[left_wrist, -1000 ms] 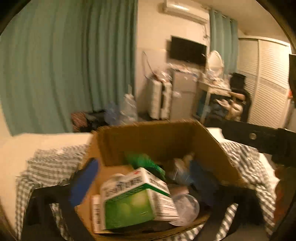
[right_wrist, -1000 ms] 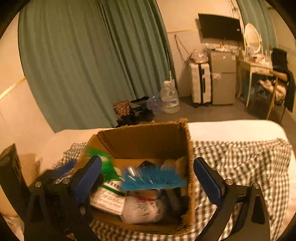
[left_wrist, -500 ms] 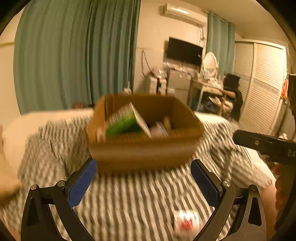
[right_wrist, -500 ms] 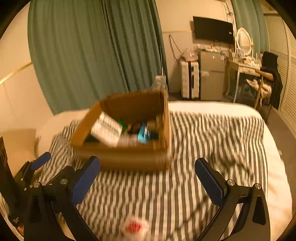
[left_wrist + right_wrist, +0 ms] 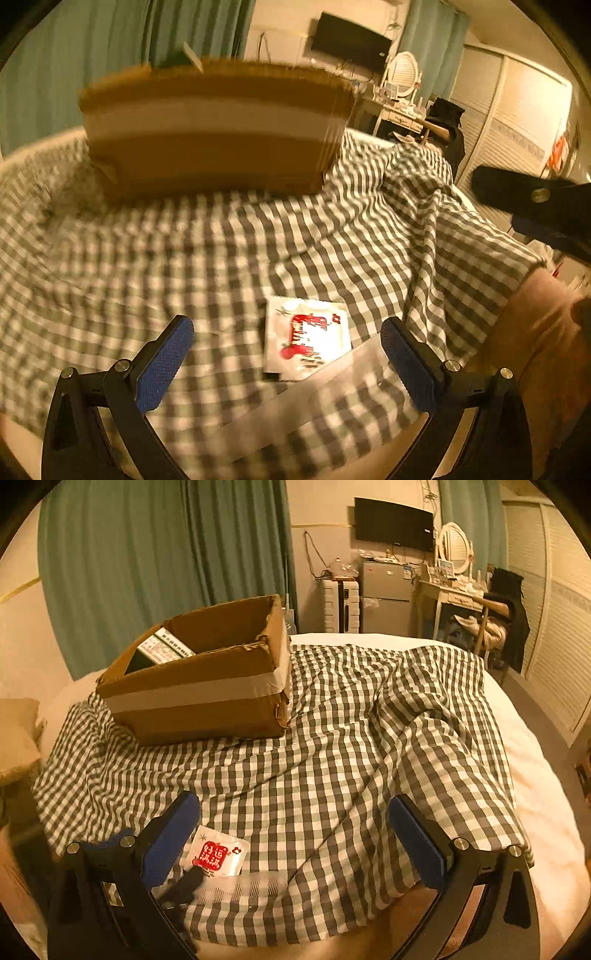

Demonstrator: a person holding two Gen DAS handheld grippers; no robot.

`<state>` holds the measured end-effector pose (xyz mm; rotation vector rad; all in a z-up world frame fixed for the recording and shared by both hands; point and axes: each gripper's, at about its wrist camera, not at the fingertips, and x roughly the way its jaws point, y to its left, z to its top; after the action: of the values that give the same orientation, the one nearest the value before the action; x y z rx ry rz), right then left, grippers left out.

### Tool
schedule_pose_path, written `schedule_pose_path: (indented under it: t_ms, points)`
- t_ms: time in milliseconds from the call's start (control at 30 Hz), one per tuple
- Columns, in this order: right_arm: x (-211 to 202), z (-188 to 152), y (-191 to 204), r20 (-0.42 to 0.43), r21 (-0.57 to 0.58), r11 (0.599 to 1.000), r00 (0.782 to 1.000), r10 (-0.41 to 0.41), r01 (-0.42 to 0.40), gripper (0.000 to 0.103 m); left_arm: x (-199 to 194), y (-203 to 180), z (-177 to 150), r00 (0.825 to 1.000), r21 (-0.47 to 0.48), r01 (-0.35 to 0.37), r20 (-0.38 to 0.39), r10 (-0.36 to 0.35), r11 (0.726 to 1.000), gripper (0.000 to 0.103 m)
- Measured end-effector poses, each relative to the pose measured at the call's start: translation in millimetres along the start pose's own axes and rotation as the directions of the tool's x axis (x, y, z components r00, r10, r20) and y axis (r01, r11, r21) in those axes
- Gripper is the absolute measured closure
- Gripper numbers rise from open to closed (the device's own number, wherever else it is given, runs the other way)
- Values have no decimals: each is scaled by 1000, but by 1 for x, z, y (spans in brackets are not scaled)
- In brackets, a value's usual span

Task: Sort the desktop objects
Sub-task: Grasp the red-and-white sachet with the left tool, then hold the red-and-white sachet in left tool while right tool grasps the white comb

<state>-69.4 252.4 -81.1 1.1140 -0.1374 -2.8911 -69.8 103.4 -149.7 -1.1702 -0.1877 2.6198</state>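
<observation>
An open cardboard box point(image 5: 207, 686) stands on the checked cloth point(image 5: 351, 738) at the far left, with a green and white carton point(image 5: 162, 650) leaning inside. In the left wrist view the box point(image 5: 214, 129) is blurred. A white packet with red print point(image 5: 308, 338) lies flat on the cloth near the front edge, between the spread fingers of my left gripper point(image 5: 286, 363), which is open and apart from it. The right wrist view shows the packet point(image 5: 216, 853) beside the left finger of my open right gripper point(image 5: 295, 840). A pale blurred strip point(image 5: 240, 886) lies just in front of the packet.
The cloth covers a white bed point(image 5: 535, 775) and is rumpled into folds at the right. My right gripper's arm point(image 5: 535, 206) juts in at the right of the left wrist view. A pillow point(image 5: 16, 734) sits at the far left. Curtains, a suitcase and a dresser stand behind.
Both grippers have pulled back from above the box and dropped low over the near edge of the cloth. The box now sits farther away, and the packet has come into view.
</observation>
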Motion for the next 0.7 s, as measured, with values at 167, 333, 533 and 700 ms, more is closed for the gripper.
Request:
schedule_pose_path:
  t_ms: [167,333,533,700]
  points:
    - [11,-3,-13,-33,69,998,999,12,-10,0,32,-3,-6,997,-24,18,-70,-20,1000,5]
    - [24,-4,-20,-78,115,993,997,22,-13,0,38,-25,-9,997,171,-34,-58,44,985,89]
    - [23,-7,-8,-94,62,995,992,88,-82,0,5,5,-3,999,88,-49,1,49,995,95]
    - [29,-28,28,-221,-84,982,964,146,-168,0,-44,42,7,992,7,-103,75,102,995,95]
